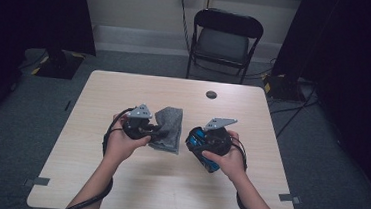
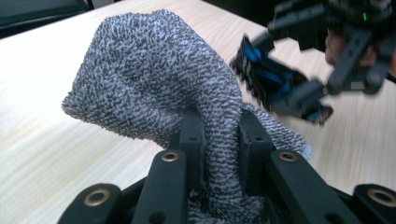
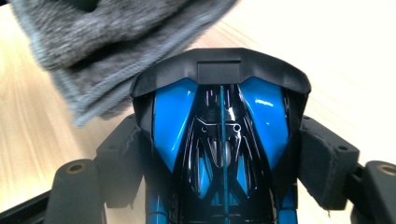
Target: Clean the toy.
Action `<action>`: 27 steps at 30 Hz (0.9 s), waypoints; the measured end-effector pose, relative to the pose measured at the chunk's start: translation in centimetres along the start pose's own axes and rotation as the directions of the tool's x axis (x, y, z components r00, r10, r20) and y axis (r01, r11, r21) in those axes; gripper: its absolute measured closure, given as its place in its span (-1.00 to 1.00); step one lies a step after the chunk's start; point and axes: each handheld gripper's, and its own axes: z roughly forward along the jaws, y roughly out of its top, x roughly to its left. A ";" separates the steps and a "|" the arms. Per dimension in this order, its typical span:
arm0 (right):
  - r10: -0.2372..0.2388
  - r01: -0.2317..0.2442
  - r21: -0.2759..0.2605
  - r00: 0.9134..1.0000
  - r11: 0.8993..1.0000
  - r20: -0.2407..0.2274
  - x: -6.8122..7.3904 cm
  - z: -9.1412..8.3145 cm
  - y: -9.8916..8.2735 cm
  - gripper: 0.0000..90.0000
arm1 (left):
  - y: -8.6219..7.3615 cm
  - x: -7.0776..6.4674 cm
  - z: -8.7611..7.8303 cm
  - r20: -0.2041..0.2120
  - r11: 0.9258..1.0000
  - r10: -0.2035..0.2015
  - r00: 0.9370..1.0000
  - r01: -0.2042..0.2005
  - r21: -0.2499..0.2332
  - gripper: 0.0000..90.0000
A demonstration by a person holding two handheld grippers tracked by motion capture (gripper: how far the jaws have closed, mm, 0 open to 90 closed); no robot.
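Note:
A grey knitted cloth (image 1: 170, 127) hangs bunched just above the wooden table (image 1: 166, 193), near its middle. My left gripper (image 1: 157, 130) is shut on a fold of it; in the left gripper view the cloth (image 2: 154, 79) rises between the two black pads of that gripper (image 2: 222, 135). To its right, my right gripper (image 1: 198, 143) is shut on a blue and black toy car (image 1: 202, 148). The car (image 3: 222, 126) sits lengthwise between the pads of the right gripper (image 3: 224, 163), its rear spoiler close to the cloth (image 3: 93, 42). The car (image 2: 275, 81) also shows beyond the cloth.
A small dark disc (image 1: 211, 94) lies near the table's far edge. A black folding chair (image 1: 223, 42) stands behind the table. Dark stands and cables flank it on the floor.

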 end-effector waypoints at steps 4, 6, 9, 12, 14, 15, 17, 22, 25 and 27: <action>-0.002 0.001 -0.008 1.000 1.000 -0.020 0.5 0.2 0.1 -0.44 | 0.5 -0.1 0.8 0.018 1.000 -0.004 1.000 0.003 0.006 0.66; -0.019 0.019 -0.003 0.999 1.000 -0.027 0.6 0.2 0.2 -0.44 | 0.5 -0.2 1.1 0.017 1.000 0.000 1.000 -0.001 0.020 0.66; -0.010 0.010 -0.003 0.999 1.000 -0.036 0.7 0.4 0.1 -0.44 | 0.4 -0.3 1.6 0.033 1.000 -0.004 0.999 0.003 0.019 0.66; -0.018 0.018 0.002 0.999 1.000 -0.050 0.8 0.5 0.1 -0.44 | 0.3 -0.4 1.9 0.048 1.000 0.001 0.999 -0.002 0.022 0.66; -0.028 0.028 0.006 0.998 1.000 -0.059 1.1 0.6 0.1 -0.44 | 0.3 -0.5 2.1 0.050 1.000 0.004 0.999 -0.006 0.028 0.65; -0.030 0.030 0.008 0.998 1.000 -0.061 1.2 0.7 0.2 -0.44 | 0.3 -0.5 2.3 0.051 0.999 0.007 0.999 -0.008 0.032 0.65; -0.038 0.039 0.015 0.997 0.999 -0.063 1.4 0.8 0.3 -0.44 | 0.2 -0.6 2.4 0.049 0.999 0.010 0.999 -0.012 0.044 0.66; -0.038 0.039 0.024 0.998 0.999 -0.052 1.4 1.0 0.4 -0.44 | 0.0 -0.6 2.4 0.062 0.999 0.013 0.998 -0.016 0.046 0.66; -0.041 0.042 0.029 0.998 0.999 -0.045 1.3 1.0 0.5 -0.44 | -0.1 -0.6 2.2 0.070 0.999 0.012 0.997 -0.015 0.046 0.67; -0.037 0.038 0.030 0.999 0.999 -0.040 1.1 1.0 0.5 -0.44 | -0.2 -0.6 2.1 0.075 0.999 0.010 0.997 -0.014 0.046 0.67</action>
